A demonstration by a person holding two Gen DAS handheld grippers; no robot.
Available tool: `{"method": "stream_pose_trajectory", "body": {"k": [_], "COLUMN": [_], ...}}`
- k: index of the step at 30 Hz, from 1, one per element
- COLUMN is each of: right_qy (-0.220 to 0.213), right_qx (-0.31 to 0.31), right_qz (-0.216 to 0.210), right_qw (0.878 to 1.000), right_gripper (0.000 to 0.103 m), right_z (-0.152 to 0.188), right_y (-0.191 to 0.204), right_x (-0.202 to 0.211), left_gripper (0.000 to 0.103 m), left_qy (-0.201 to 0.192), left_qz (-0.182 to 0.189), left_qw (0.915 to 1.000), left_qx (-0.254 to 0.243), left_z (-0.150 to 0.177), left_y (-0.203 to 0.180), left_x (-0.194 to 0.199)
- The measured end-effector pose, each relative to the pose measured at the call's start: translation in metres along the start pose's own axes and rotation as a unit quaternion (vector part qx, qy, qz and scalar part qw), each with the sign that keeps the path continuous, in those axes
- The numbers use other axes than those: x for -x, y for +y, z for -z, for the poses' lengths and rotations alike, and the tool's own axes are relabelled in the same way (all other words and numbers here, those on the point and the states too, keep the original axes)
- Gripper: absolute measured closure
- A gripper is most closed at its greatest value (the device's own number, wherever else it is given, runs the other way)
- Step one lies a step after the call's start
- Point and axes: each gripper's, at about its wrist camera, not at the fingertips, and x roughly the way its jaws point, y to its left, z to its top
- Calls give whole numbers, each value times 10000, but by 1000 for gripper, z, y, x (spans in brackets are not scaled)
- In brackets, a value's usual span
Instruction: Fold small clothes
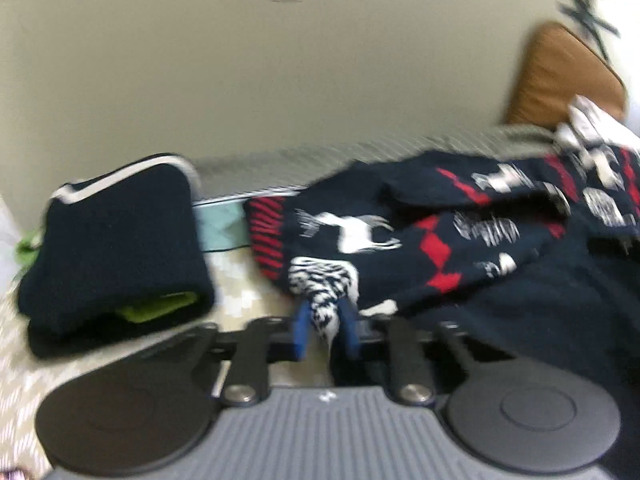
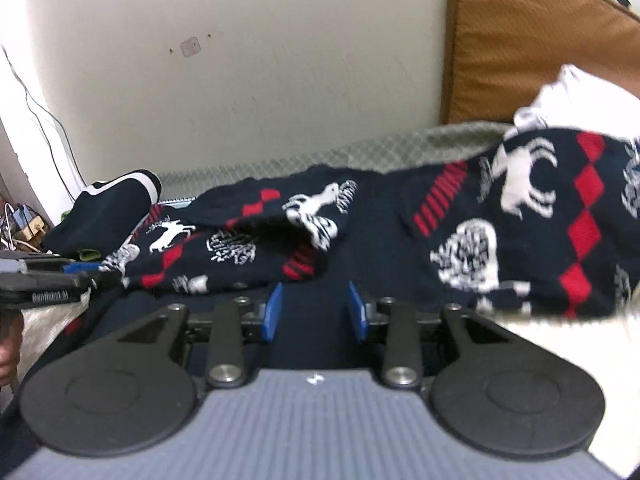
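A corner of the navy knitted reindeer-patterned jumper point(image 1: 400, 236) is pinched by the left hand-held gripper point(image 1: 326, 330); the right hand-held gripper point(image 2: 316, 312) is held half-open, empty. The thin pinch could be lost if tugged.

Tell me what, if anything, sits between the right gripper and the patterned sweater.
Nothing visible does. The right gripper hangs with its blue pads apart directly over the patterned sweater; only dark sweater fabric shows in the gap. The left gripper is already pinched on the sweater's edge.

Nothing reads clearly; white lettering on the left gripper point(image 2: 48, 280), far left, seems too blurred.
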Motion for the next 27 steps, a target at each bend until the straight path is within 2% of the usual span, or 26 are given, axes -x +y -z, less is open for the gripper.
{"method": "stream_pose_trajectory", "body": {"k": [2, 4, 7, 8, 9, 10, 12, 15, 19, 23, 25, 26, 27], "right_qy": [-1, 59, 102, 107, 88, -10, -459, -1104, -1799, -2148, -2220, -2299, -2376], "right_qx": [5, 27, -9, -36, -106, -218, -491, -949, -1640, -2470, -2823, -2932, -2995], "right_qz": [46, 67, 47, -3, -112, -206, -138, 401, 1236, 1618, 1709, 1762, 1795], "right_qw": [10000, 10000, 9999, 9999, 9998, 9995, 9976, 9885, 9620, 9310, 9175, 9111, 9064], "right_gripper": [64, 64, 64, 64, 64, 64, 64, 64, 62, 62, 62, 62, 62], "right_z": [2, 3, 0, 0, -1, -2, -5, -11, -15, -7, -3, 0, 2], "right_y": [0, -1, -2, -3, -7, -13, -34, -78, -139, -193, -216, -225, -230], "right_x": [-2, -6, -9, -7, -3, 6, 34, 80, 134, 157, 158, 159, 160], "left_gripper": [89, 89, 71, 58, 53, 53, 53, 53, 53, 57, 66, 78, 85], "left_qy": [29, 120, 67, 81, 81, 37, -176, -521, -711, -596, -391, -280, -163], "left_qz": [-4, -126, -624, -763, -858, -837, -571, 2, 640, 1104, 1352, 1384, 1292], "left_qw": [9995, 9993, 9980, 9970, 9962, 9963, 9967, 9935, 9894, 9879, 9864, 9871, 9894], "left_qx": [306, 327, 74, 84, 113, 206, 556, 1010, 1089, 917, 847, 754, 639], "left_z": [5, 13, 14, 13, 13, 12, 9, -7, -43, -77, -85, -87, -87], "left_y": [11, 12, 1, 1, 2, 5, 16, 26, 9, -30, -51, -61, -71], "left_x": [5, -1, 0, 2, 5, 12, 30, 49, 42, 7, -14, -26, -37]}}
